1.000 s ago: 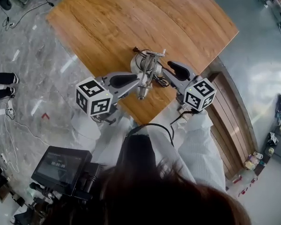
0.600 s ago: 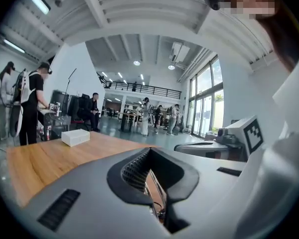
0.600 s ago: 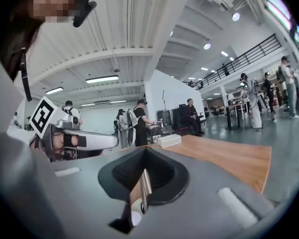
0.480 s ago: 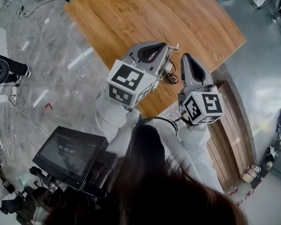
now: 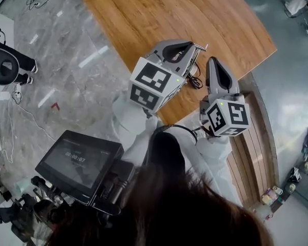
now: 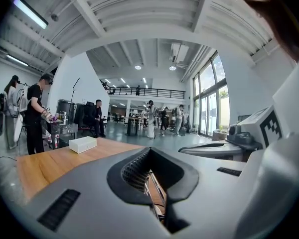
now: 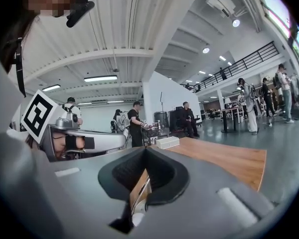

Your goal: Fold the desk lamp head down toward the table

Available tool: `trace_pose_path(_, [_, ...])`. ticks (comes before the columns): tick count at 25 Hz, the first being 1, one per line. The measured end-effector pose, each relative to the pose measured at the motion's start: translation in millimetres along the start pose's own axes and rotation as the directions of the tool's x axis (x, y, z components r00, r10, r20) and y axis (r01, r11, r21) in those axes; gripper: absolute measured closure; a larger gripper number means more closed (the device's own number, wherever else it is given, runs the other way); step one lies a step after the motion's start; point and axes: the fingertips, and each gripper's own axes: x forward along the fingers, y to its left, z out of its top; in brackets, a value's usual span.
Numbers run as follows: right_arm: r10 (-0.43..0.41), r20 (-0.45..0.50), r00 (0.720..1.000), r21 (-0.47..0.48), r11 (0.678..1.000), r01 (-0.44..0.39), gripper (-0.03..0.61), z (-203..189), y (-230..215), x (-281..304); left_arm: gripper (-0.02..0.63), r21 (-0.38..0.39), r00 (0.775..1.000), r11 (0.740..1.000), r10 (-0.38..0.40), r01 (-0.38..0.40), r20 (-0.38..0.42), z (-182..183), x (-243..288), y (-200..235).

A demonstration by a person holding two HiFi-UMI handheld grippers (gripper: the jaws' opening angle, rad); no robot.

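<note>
Screen (image 5: 77,160): dark monitor on a stand, well left of the desk lamp and off the desk.
Left gripper (image 5: 187,47): held level right over the desk lamp's left side. Its jaws are pressed together with nothing clamped. In the left gripper view (image 6: 150,150), thin metal rods show only through the pad opening, below it.
Desk lamp (image 5: 200,47): stands near the desk's front edge, mostly hidden under both grippers. One bare metal bar pokes out just past the left gripper's tip.
Cord (image 5: 196,82): dark loop lying between the two grippers, touching the lamp.
Right gripper (image 5: 212,63): just right of the lamp, jaws closed and empty. The right gripper view (image 7: 145,150) shows wood and a bright rod (image 7: 141,195) through its opening.
Desk (image 5: 195,14): wooden top extending behind the lamp.
Handling: the lamp looks like a skeletal metal frame, probably light and rigid, with smooth rods that could slip between pads. The hinge likely resists, so the base may slide or tip.
Hold: steady the lower arm or base with one gripper and take the head end with the other, clear of the cord.
Head: its position cannot be seen under the grippers.
</note>
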Motion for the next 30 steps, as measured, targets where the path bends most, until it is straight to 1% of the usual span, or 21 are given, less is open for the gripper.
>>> trace_pose_path(11, [0.009,-0.015,1.0,-0.009,1.0,-0.009,0.578,-2.3,0.6,2.4,0.613,-0.005,1.0,1.0,0.012,-0.012,0.001,2.7,-0.6,3.8])
trace_pose_path(16, [0.016,-0.009,1.0,0.005,1.0,-0.016,0.578,0.1,0.4,2.7,0.613,-0.01,1.0,1.0,0.013,-0.013,0.001,3.1,-0.8,4.4])
trace_pose_path(30, [0.05,-0.02,0.999,-0.007,0.999,-0.05,0.578,-1.1,8.3,9.7,0.614,-0.013,1.0,1.0,0.016,-0.016,0.0,3.9,-0.4,6.9])
